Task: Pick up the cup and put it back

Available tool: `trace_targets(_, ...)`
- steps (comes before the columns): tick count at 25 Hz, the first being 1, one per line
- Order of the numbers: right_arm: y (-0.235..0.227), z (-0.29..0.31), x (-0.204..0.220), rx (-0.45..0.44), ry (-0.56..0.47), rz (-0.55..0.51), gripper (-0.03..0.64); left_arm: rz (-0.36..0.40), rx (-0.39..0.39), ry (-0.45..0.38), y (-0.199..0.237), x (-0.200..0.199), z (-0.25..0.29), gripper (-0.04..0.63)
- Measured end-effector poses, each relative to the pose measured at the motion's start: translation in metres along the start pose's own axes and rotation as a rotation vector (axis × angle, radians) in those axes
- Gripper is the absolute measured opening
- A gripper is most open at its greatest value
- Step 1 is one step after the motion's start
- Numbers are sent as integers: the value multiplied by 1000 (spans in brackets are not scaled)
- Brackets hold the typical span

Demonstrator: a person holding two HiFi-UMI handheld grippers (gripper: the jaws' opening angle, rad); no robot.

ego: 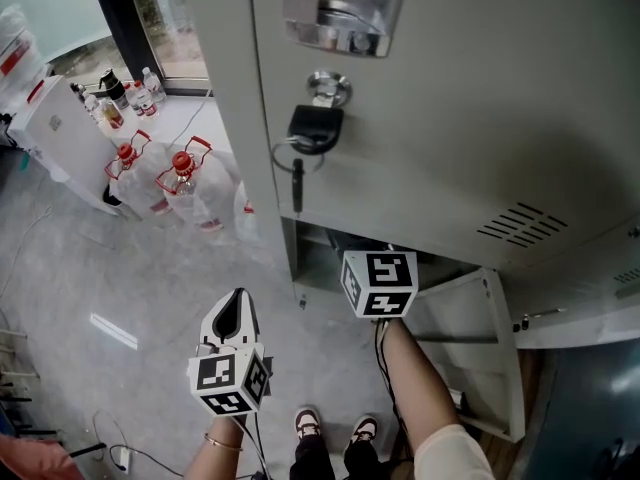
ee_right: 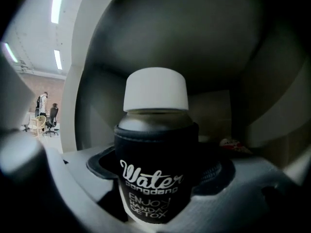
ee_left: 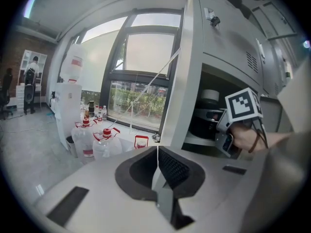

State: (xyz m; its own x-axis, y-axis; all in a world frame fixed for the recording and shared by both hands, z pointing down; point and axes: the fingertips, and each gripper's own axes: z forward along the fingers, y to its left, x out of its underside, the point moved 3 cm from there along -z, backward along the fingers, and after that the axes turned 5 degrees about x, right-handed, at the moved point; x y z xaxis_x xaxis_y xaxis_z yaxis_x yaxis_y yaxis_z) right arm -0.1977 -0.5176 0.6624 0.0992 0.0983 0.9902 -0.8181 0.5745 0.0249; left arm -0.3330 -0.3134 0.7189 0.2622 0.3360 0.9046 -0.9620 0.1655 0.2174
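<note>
The cup (ee_right: 156,130) is a metal bottle with a white cap and a black sleeve printed "Water". It stands upright inside a dim locker compartment. My right gripper (ee_right: 156,181) is shut on its sleeve, one pad on each side. In the head view only that gripper's marker cube (ego: 380,283) shows at the compartment mouth; its jaws are hidden inside. In the left gripper view the cup (ee_left: 209,97) shows in the compartment beyond the right gripper (ee_left: 224,130). My left gripper (ego: 234,310) hangs lower left over the floor, shut and holding nothing (ee_left: 157,152).
The grey locker (ego: 450,118) has a padlock with a key (ego: 315,128) on its upper door. The lower compartment's door (ego: 470,338) stands open to the right. Large water jugs with red caps (ego: 185,183) and a white dispenser (ego: 60,138) stand on the floor at left.
</note>
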Motion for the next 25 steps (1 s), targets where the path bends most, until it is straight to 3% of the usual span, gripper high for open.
trace_targets(25,-23,28,17,82,32,-8,411,-31,2,49,-2,22,-5,11)
